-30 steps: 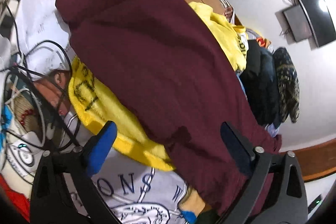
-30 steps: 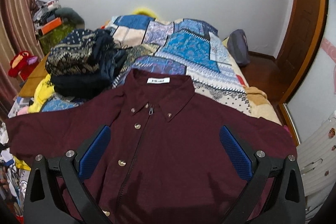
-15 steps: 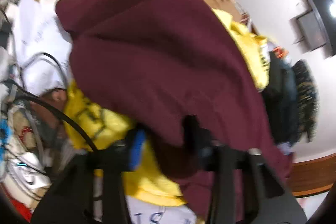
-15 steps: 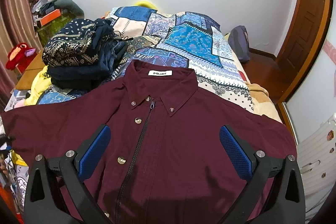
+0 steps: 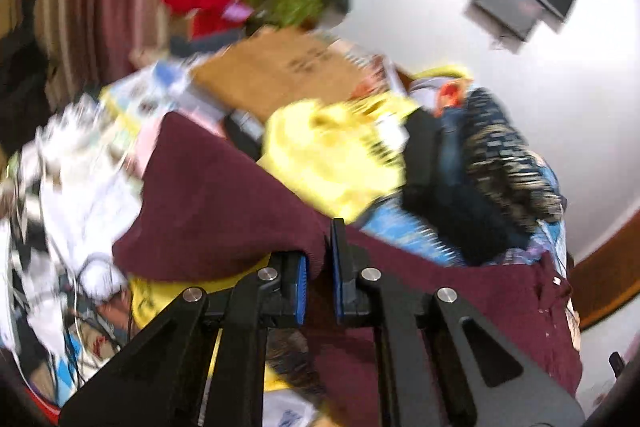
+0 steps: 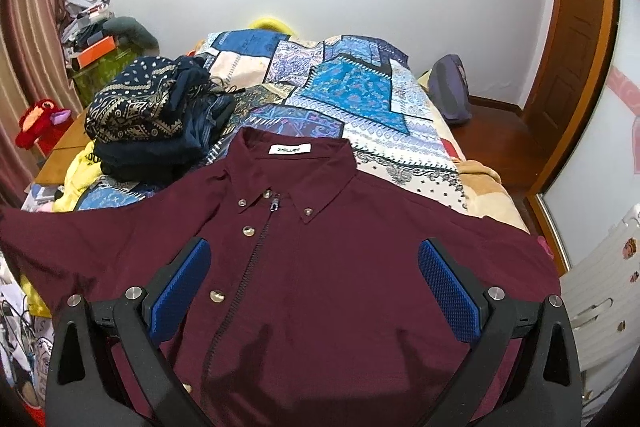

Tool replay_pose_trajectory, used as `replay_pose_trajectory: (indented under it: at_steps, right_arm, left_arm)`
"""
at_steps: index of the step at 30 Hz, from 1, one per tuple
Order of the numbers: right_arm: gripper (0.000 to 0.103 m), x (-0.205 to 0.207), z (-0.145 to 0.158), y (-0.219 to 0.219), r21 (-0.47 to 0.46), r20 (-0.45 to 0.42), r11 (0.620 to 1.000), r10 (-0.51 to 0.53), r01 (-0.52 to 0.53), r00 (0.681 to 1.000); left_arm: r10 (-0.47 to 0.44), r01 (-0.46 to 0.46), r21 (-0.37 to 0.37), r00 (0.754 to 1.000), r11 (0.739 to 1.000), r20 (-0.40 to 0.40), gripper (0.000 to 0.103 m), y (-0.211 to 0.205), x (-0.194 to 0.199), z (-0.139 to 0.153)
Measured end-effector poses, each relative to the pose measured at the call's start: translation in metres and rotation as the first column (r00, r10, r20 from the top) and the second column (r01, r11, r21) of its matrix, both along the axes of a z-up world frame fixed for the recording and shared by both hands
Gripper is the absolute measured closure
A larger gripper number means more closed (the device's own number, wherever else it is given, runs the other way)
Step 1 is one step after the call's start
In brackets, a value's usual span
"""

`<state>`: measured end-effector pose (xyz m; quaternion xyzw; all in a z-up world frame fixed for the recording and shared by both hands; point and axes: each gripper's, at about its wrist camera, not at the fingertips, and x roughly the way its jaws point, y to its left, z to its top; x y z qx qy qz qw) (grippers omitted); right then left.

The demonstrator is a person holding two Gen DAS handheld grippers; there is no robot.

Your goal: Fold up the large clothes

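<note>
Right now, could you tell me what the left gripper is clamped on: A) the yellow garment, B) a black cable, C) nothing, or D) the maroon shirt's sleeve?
D: the left gripper has just closed, and its blue pads pinch a fold of the maroon shirt at the sleeve, with the yellow garment lying behind it, untouched.

Maroon short-sleeved shirt [image 6: 340,267] — front up, zipped, collar far, spread flat on bed — one sleeve lifted
</note>
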<state>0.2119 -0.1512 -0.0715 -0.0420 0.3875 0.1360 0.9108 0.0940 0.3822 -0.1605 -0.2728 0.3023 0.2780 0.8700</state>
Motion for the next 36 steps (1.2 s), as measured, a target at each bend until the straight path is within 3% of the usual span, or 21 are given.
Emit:
replay_pose_trajectory:
  at_steps: [5,9,14,22,27,30,32,36]
  right_arm:
    - [0.0,-0.005,0.003,-0.019,0.009,0.033,1.0,-0.016,0.016,0.999]
    - [0.0,-0.006,0.004,-0.037,0.034,0.039,0.999,-0.038,0.037,0.999]
    - [0.0,-0.011,0.002,-0.057,0.05,0.035,0.997,-0.065,0.063,0.997]
    - [0.0,-0.017,-0.008,-0.071,0.005,0.02,0.998,-0.069,0.069,0.997]
    - [0.0,-0.018,-0.015,-0.071,-0.012,-0.001,0.999,-0.045,0.045,0.999]
    - [0.0,-0.017,-0.017,-0.066,-0.026,-0.008,0.999,-0.025,0.024,1.0]
    - [0.0,-0.018,-0.016,-0.062,-0.034,-0.007,0.999,-0.007,0.007,1.0]
    - [0.0,-0.018,-0.008,-0.045,-0.054,0.014,0.998,0.045,-0.044,0.999]
  left_arm:
    - [-0.156,0.146,0.14,0.985,0.979,0.068,0.095,-0.065,0.045,0.054]
    - [-0.322,0.301,0.19,0.942,0.935,0.091,0.095,-0.124,0.082,0.079]
    - [-0.521,0.506,0.179,0.853,0.844,0.043,0.095,-0.205,0.128,0.07]
    - [-0.731,0.749,0.08,0.66,0.658,-0.172,0.095,-0.328,0.161,0.0]
    - [-0.777,0.795,-0.025,0.584,0.605,-0.236,0.092,-0.355,0.155,-0.038]
    - [-0.783,0.799,-0.054,0.57,0.599,-0.247,0.082,-0.354,0.146,-0.04]
    - [-0.781,0.798,-0.044,0.575,0.601,-0.243,0.072,-0.351,0.138,-0.034]
    - [-0.761,0.778,0.014,0.618,0.628,-0.196,0.063,-0.328,0.118,-0.007]
